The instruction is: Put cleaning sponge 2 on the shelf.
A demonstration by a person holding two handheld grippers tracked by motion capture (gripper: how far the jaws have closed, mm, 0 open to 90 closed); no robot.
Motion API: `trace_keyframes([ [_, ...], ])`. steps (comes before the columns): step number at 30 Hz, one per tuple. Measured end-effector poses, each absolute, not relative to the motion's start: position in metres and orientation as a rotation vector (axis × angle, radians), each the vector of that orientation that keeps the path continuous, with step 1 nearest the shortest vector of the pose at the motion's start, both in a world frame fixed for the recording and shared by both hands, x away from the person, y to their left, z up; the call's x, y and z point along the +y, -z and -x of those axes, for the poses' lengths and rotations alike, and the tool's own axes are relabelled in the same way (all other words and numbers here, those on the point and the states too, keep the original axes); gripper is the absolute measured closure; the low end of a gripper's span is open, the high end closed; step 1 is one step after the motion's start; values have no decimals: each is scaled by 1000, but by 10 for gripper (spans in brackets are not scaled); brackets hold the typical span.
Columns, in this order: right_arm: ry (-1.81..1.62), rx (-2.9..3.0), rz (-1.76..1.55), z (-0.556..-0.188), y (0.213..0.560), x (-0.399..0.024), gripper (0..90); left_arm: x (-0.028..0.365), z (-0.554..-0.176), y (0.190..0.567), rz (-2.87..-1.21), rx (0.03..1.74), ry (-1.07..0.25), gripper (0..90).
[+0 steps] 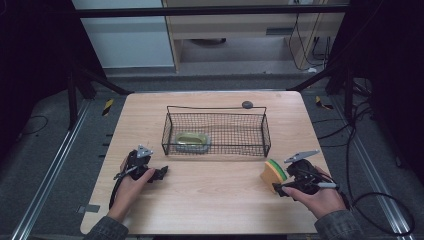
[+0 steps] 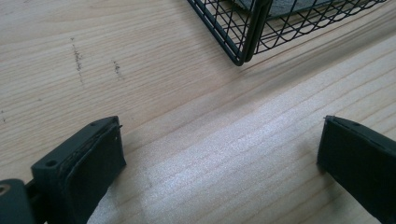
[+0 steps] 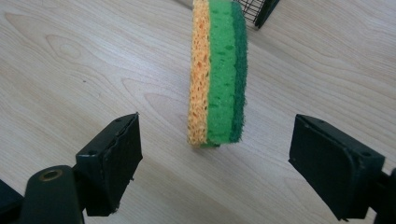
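A sponge [image 1: 274,172] with orange, light green and dark green layers stands on its edge on the wooden table, right of centre. My right gripper [image 1: 281,186] sits just in front of it, held by a hand. In the right gripper view the sponge [image 3: 217,70] stands upright ahead of the right gripper [image 3: 215,161], whose jaws stand wide apart and do not touch it. My left gripper [image 1: 159,174] rests at the left of the table. The left gripper [image 2: 219,154] is open over bare wood.
A black wire basket [image 1: 215,108] stands mid-table with a yellow-green dish [image 1: 191,141] in its left part. Its corner [image 2: 243,42] is close ahead of the left gripper. A small dark round thing [image 1: 247,104] lies behind the basket. The table's edges drop to the floor.
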State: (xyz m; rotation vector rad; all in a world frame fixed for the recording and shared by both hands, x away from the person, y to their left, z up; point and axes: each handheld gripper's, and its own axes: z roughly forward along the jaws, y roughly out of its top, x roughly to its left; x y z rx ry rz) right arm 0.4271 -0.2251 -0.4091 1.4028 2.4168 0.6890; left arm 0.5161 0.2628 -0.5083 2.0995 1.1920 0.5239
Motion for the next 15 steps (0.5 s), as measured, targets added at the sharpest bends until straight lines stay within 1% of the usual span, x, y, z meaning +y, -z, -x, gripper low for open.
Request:
trace_keyframes([
  [7, -668, 2440, -1410, -437, 413, -218, 199, 263, -516, 508, -2099, 1191, -522, 0],
  [9, -638, 2458, -1424, -446, 413, -215, 236, 263, -516, 508, -2099, 1191, -522, 0],
  [15, -584, 2453, -1453, -465, 411, -209, 247, 263, -517, 508, -2101, 1187, -519, 0],
])
